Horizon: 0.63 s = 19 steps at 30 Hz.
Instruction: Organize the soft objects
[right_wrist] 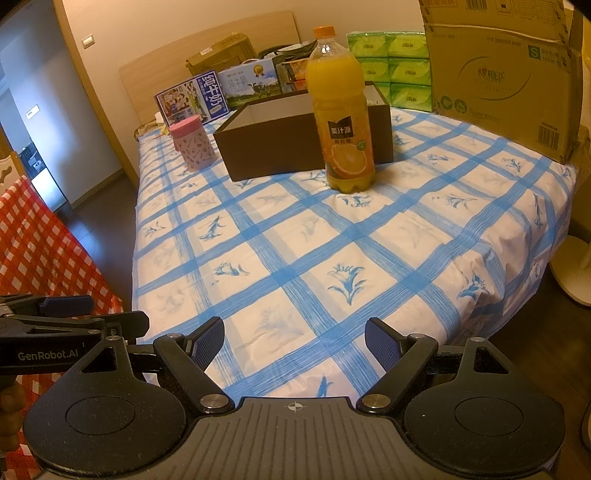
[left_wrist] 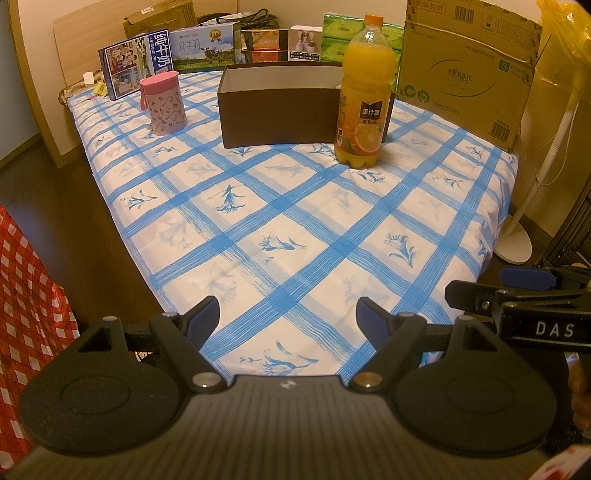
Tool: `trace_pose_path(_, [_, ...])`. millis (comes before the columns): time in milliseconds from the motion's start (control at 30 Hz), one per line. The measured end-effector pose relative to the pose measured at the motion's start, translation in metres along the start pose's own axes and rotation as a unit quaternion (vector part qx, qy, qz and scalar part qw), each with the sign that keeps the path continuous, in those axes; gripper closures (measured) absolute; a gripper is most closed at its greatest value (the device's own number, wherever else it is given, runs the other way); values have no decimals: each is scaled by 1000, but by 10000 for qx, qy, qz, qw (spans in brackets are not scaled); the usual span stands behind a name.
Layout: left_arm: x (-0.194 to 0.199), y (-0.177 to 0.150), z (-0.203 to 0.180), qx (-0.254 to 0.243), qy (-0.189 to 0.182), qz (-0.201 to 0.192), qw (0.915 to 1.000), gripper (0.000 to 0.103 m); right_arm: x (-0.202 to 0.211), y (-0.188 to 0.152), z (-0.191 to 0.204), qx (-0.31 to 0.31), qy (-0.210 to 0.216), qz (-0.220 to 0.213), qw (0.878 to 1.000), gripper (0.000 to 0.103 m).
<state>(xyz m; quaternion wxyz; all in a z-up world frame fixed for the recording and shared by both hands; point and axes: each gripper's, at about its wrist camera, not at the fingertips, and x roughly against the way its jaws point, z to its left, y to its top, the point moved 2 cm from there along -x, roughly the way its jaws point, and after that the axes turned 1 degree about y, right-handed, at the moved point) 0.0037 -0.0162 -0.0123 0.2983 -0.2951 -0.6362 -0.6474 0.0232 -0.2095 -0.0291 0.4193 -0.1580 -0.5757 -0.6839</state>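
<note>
You are looking down a bed [left_wrist: 295, 229] covered in a blue-checked sheet, stretching away ahead of both pairs of fingers. Far beyond the fingertips, at the right rear, a big cardboard carton [left_wrist: 469, 70] is standing with green tissue packs [left_wrist: 332, 33] stacked beside it; those packs look like the only soft goods in sight, though I cannot say for sure they are what you are meant to sort. Milk cartons [left_wrist: 136, 62] are leaning along the back edge, probably parked there to keep the middle free.

Straight ahead of the fingers, well apart from them, an open brown box [left_wrist: 280, 107] is sitting with its mouth upward, most likely as the bin for whatever gets sorted. An orange juice bottle [left_wrist: 364, 96] is standing upright just in front of its right corner, and a pink cup [left_wrist: 164, 103] is standing off to its left.

Your left gripper [left_wrist: 288, 314] is hovering over the near end of the sheet, its fingers spread wide and touching nothing. Your right gripper [right_wrist: 295, 336] is doing the same beside it, fingers standing far apart with only bare sheet between them.
</note>
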Motion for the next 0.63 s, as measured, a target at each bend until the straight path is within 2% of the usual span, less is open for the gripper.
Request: trace_pose_path(633, [-3,-1,-1,-12,-5,-6,10000,23,-1,0,-1,-8,4,6,10000,20])
